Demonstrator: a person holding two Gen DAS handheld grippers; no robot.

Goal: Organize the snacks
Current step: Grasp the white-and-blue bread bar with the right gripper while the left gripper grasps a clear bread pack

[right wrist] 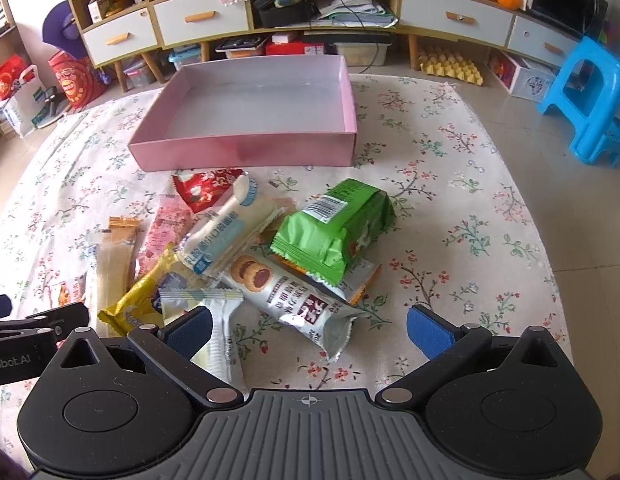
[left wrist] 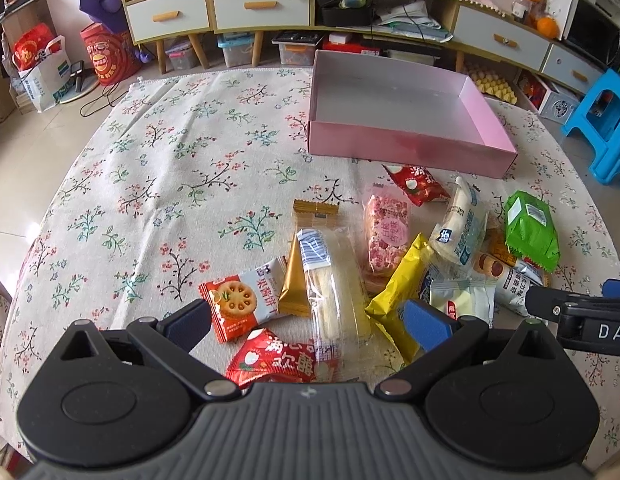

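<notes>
Both claws hang above the near edge of the surface [left wrist: 157,168], each with its jaws spread wide and nothing held. The left claw [left wrist: 307,318] sits over a long clear-wrapped wafer pack [left wrist: 336,292], with an orange biscuit packet [left wrist: 239,304] just to its left and a red packet [left wrist: 275,360] nearest of all. The right claw [right wrist: 307,322] hovers by a silver cookie pack [right wrist: 293,296], which lies partly under a green packet [right wrist: 336,228]. The snacks lie in a loose heap, several overlapping, in the middle of the floral cloth. The pink box [right wrist: 245,148] stands empty at the far side, just beyond the pile.

From where I stand, the risk is the overlap. If the right claw closes on the silver pack, I'd guess the green one on top may slide off or get dragged along. The wrappers look slick and puffy, so a pinch at a crimped end could slip out on the way to the box. The two claws are also close together, so they could bump if both reach in at once.
</notes>
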